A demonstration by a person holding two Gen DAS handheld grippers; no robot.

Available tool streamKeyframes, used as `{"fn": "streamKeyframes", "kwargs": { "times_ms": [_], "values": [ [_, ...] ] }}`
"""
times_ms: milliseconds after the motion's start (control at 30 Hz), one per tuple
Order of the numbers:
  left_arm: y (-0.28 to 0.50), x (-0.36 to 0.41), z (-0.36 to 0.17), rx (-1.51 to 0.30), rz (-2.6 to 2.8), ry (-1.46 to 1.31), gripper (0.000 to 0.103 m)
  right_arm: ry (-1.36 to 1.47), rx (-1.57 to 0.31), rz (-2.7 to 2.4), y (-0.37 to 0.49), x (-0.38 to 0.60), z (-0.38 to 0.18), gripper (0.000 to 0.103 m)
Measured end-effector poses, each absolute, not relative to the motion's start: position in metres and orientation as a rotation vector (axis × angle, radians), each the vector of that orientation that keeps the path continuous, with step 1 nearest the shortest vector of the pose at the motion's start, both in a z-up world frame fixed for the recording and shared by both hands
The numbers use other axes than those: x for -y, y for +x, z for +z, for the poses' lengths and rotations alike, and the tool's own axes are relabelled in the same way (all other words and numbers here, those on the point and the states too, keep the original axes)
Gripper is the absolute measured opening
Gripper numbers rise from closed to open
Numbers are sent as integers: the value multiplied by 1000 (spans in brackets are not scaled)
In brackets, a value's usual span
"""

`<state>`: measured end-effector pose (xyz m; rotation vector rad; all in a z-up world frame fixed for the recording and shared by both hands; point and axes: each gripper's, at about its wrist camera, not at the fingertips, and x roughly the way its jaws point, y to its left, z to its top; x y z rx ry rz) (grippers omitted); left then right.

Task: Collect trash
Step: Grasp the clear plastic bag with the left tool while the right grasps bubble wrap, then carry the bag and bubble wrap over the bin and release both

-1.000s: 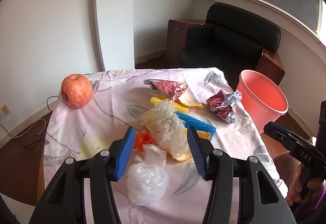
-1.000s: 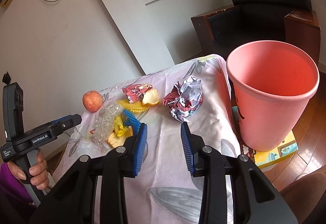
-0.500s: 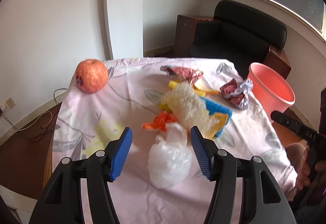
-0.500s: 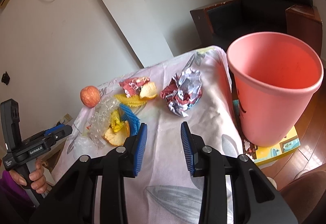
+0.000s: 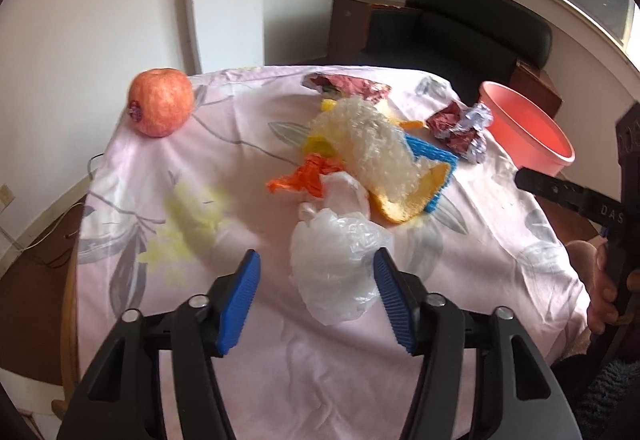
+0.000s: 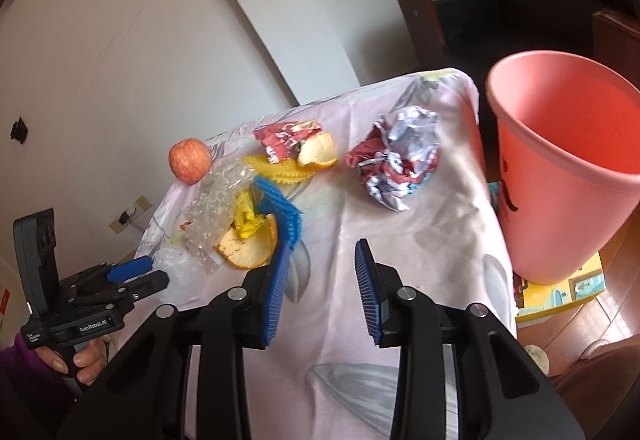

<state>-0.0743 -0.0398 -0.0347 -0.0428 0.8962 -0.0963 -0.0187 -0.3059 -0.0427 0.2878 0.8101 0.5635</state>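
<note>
**Left gripper closing in on a clear plastic bag**

On the left side of the worktop (image 5: 132,176), which is wearing a pale flowered cloth, an apple (image 5: 161,101) is sitting near the far corner, well apart from the litter. The left gripper (image 5: 316,294) is hanging over the near edge with its jaws closing; a crumpled clear plastic bag (image 5: 338,264) is lying between them, close against the right blue pad, and the pads are not yet pressing on it. Just beyond the bag, an orange scrap (image 5: 298,178) is lying beside a strip of bubble wrap (image 5: 372,144), which is draped over a piece of orange peel (image 5: 404,206) and a blue corrugated piece (image 5: 432,156). Farther right, a crumpled foil wrapper (image 5: 460,130) is resting near the worktop's right edge. The right gripper (image 6: 320,288) is pointing at bare cloth, its jaws standing released and partly apart with nothing between them. At the far right, a pink bin (image 6: 560,168) is standing just beside the worktop, below its edge, with its mouth open upward.
</note>
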Motion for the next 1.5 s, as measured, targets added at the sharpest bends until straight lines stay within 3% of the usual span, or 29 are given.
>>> {"fn": "streamKeyframes", "kwargs": {
  "times_ms": [33,67,167,700,767,800,967,1500],
  "values": [
    [-73,40,-36,-903,-113,-47,33,282,-807,577,-18,303,-40,35],
    [-73,40,-38,-911,-133,-55,26,281,-805,588,-18,301,-38,35],
    [-77,38,-37,-900,-156,-63,18,275,-797,652,-12,287,-26,35],
    [-93,15,-28,-864,-157,-110,16,153,-916,784,8,185,-34,35],
    [-94,14,-26,-857,-156,-113,16,162,-911,787,10,185,-35,18],
    [-94,13,-25,-854,-156,-114,16,163,-908,790,10,185,-34,15],
    [-94,11,-15,-829,-152,-116,16,181,-853,824,1,197,-22,9],
    [-56,68,48,-662,-274,-129,16,315,-623,559,-13,329,20,9]
  ]
}}
